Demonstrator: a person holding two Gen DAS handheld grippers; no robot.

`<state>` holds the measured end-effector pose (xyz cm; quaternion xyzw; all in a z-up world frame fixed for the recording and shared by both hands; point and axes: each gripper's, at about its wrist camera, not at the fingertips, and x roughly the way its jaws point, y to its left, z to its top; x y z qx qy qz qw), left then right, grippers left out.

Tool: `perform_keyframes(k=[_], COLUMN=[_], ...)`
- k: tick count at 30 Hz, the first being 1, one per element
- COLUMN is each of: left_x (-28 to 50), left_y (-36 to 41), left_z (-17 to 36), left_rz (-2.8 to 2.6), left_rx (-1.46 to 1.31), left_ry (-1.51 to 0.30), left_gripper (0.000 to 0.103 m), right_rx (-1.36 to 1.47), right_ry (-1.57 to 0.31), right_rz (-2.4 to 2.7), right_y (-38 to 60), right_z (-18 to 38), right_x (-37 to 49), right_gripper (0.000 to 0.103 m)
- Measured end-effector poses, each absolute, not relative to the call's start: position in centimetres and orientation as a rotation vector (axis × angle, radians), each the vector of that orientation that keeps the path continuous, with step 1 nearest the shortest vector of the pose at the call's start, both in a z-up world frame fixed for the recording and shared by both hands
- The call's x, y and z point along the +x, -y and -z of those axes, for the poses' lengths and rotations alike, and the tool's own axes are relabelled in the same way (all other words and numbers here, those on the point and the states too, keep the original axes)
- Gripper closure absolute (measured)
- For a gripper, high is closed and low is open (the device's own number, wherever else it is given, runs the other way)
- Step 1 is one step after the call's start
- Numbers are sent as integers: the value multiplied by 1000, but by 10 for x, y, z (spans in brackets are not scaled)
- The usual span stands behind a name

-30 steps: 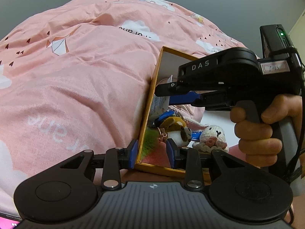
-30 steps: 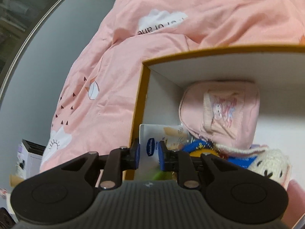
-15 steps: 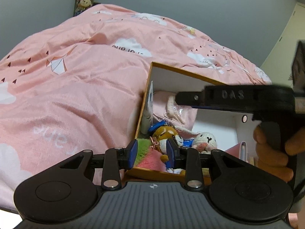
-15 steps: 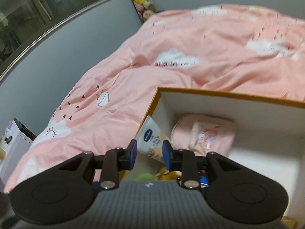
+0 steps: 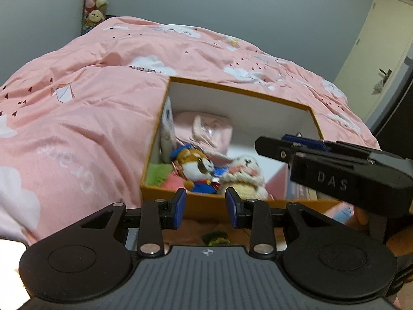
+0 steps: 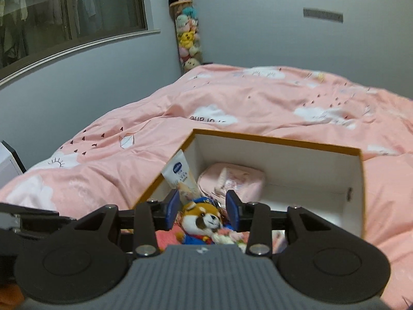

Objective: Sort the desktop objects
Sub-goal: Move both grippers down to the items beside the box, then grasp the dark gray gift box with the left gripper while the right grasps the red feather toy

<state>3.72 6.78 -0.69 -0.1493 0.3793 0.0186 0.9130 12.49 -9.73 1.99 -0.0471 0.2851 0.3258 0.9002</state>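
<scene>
An orange-rimmed cardboard box with white inner walls sits on the pink bed; it also shows in the right wrist view. Inside lie a white cream tube leaning on the left wall, a pink pouch, a red-panda plush, a white knitted bunny and a green-pink fluffy item. My left gripper is open and empty just before the box's near wall. My right gripper is open and empty above the box; it also shows in the left wrist view.
The pink quilt with cloud prints surrounds the box. A hanging column of plush toys stands against the grey wall, with a window at left. A white device sits at the far left edge.
Both grippers have pulled back and up from the box. The cream tube, between the right fingers a second ago, now leans free against the box's left wall.
</scene>
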Motion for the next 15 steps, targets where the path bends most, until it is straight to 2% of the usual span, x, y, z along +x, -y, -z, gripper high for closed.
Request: perform_keyframes(k=[2,4,6,11,15], left_x=[31,26,21,8,7], left_y=[-61,-55,-51,-55,-62], left_z=[7,8,10,15,26], left_rz=[-32,-17,0,-14,-90], left_rx=[-288,-263,-239,-221,-178], left_ry=[-784,-801,-827,-867,-999], left_gripper=[65,65,65,65,65], right_rx=[-100,-101,-120,-146,-196], right_ry=[-598,-593,-595,-628,-704], right_rz=[-688,-679,-654,-624,-602], right_y=[104,111,115,126,126], right_z=[-17,-14,-10,-2,10], right_x=[114,103,95,82,78], right_gripper=[61,53,50,49,46])
